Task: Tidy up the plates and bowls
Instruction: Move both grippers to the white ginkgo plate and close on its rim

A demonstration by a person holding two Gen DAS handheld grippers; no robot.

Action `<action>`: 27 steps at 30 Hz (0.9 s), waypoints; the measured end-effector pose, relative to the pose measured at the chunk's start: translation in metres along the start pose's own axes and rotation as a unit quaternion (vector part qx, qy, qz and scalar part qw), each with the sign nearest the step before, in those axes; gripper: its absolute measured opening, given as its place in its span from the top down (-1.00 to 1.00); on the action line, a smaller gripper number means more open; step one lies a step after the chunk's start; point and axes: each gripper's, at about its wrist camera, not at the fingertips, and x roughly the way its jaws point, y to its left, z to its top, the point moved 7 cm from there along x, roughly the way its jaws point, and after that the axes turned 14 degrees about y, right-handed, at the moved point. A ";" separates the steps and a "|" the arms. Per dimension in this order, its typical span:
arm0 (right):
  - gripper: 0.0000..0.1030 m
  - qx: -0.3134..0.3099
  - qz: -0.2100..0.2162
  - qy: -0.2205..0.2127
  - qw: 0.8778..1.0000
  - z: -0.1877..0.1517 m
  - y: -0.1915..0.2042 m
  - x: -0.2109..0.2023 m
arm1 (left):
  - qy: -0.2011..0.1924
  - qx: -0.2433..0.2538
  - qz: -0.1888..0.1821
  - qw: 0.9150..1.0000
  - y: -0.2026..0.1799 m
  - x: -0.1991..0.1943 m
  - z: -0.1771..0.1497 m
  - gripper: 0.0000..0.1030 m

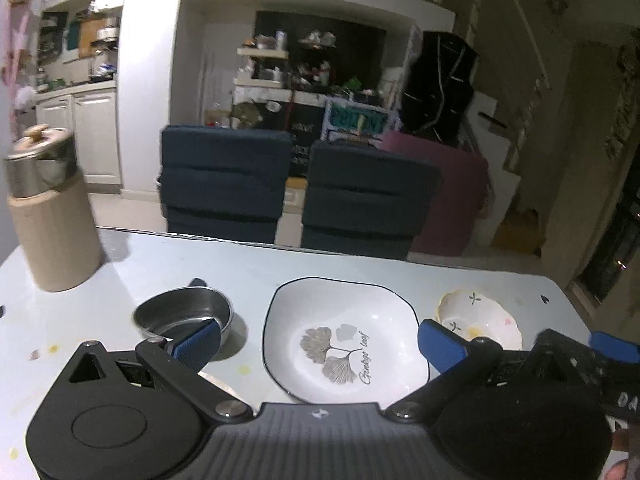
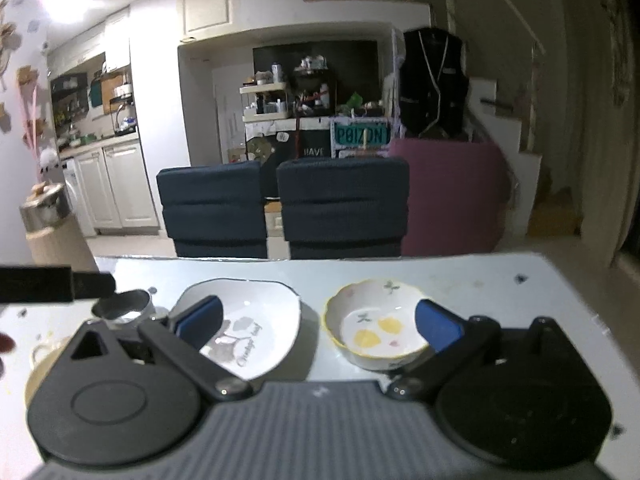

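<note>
Left wrist view shows me my left tongs (image 1: 318, 342) spread wide over the plate (image 1: 344, 340), gripping nothing, and my right tongs (image 2: 318, 326) likewise gape empty above the desk (image 2: 480, 280).

Shiny steel bowl (image 1: 186, 312) far left; glossy white ceramic plate (image 1: 344, 338) and flowered bowl (image 2: 378, 330); smooth, glossy desk (image 1: 248, 264).

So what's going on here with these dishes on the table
A person holds a two-finger tool in each hand over a table set with dishes to organize. Both tools are open and hold nothing. The left tool faces the white leaf-print plate, with a steel bowl to its left. The right tool hangs before the gap between that plate and the yellow-rimmed bowl. All three dishes sit apart, none stacked yet.
</note>
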 end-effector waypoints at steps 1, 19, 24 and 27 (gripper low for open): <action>-1.00 0.010 0.005 0.005 1.000 0.002 -0.002 0.008 | 0.002 0.000 0.000 1.000 0.001 0.006 0.003 -1.00; -0.62 0.118 0.093 0.106 0.983 0.000 -0.005 0.121 | 0.045 -0.075 -0.104 0.991 0.058 0.100 0.016 -1.00; -0.06 0.142 0.112 0.146 0.973 -0.010 -0.004 0.132 | 0.058 -0.081 -0.117 0.988 0.062 0.107 0.016 -0.73; -0.04 0.165 0.108 0.156 0.968 -0.014 -0.004 0.135 | 0.069 -0.084 -0.125 0.986 0.062 0.112 0.014 -0.51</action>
